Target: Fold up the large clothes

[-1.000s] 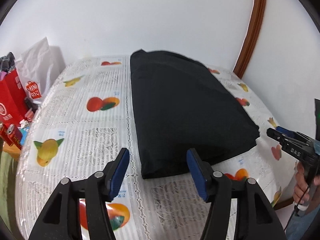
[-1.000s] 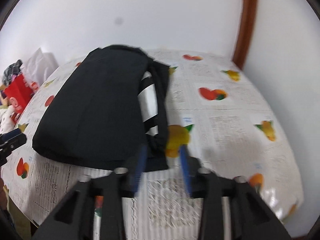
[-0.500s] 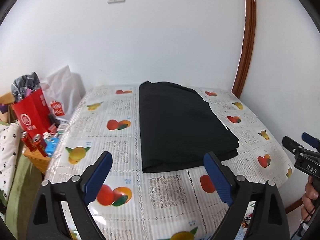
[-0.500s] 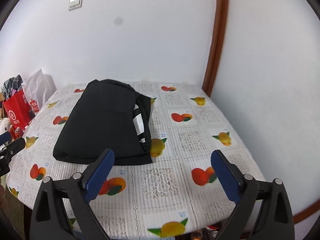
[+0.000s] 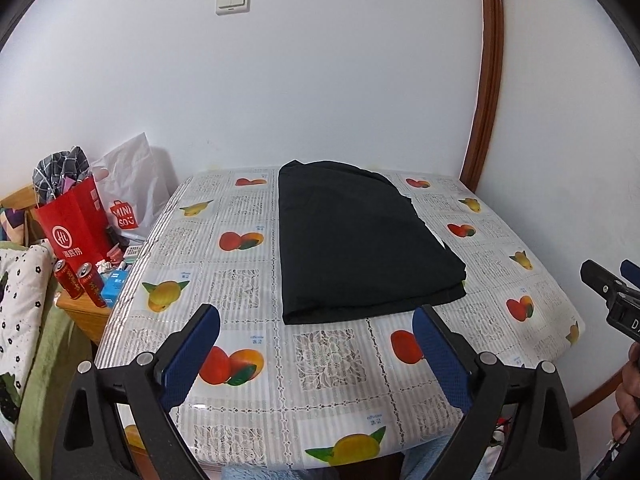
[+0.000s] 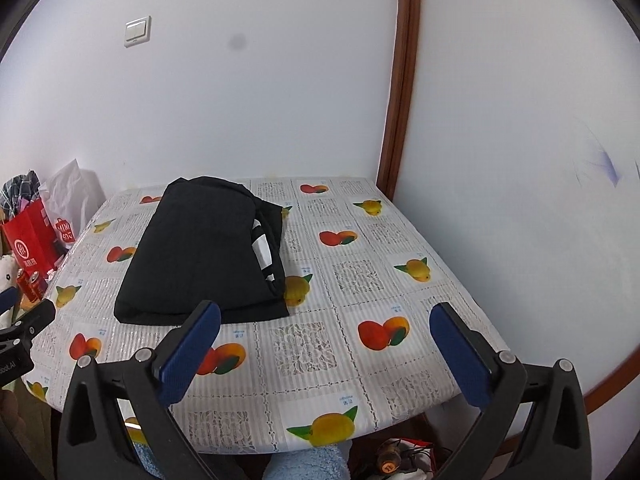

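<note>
Fingers (image 5: pixel 192 354) of both grippers opening wide, empty — white bag (image 5: pixel 127 188) lettered "MINISO" beside the table (image 5: pixel 320 368).

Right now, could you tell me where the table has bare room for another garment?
The tablecloth lies bare between the folded black garment and the right-hand wall, and along the near edge. A narrower strip runs on the garment's other side. Beyond it, bags and cans crowd the side stand.

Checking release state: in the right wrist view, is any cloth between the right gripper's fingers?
No. The right gripper jaws are opening with only the tablecloth seen between them; the folded black garment lies apart, farther back.
</note>
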Demonstrator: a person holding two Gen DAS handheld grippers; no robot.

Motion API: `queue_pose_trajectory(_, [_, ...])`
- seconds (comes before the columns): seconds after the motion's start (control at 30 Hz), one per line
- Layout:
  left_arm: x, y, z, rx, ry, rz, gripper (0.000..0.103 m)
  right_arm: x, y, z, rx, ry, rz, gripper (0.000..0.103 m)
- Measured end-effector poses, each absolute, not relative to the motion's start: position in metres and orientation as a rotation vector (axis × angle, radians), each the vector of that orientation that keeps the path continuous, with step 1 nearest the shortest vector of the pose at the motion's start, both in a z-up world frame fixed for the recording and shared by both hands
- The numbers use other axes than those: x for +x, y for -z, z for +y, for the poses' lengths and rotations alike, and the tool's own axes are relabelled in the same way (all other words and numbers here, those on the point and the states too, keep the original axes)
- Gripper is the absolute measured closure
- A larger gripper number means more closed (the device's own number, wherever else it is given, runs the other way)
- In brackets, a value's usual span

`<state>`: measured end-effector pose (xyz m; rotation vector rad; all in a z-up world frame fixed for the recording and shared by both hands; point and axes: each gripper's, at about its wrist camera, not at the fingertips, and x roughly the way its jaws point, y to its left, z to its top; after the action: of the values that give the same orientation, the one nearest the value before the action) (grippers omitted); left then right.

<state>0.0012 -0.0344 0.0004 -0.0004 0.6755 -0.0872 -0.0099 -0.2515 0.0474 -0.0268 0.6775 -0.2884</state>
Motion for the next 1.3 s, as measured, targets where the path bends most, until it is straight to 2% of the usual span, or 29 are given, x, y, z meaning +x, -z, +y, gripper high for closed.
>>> queue_pose_trajectory(1.3, [-0.003,-0.003,-0.031,0.027,0.082,0.658,0.005,-0.011,-0.037,-0.251,-0.012,0.289,0.694,0.0])
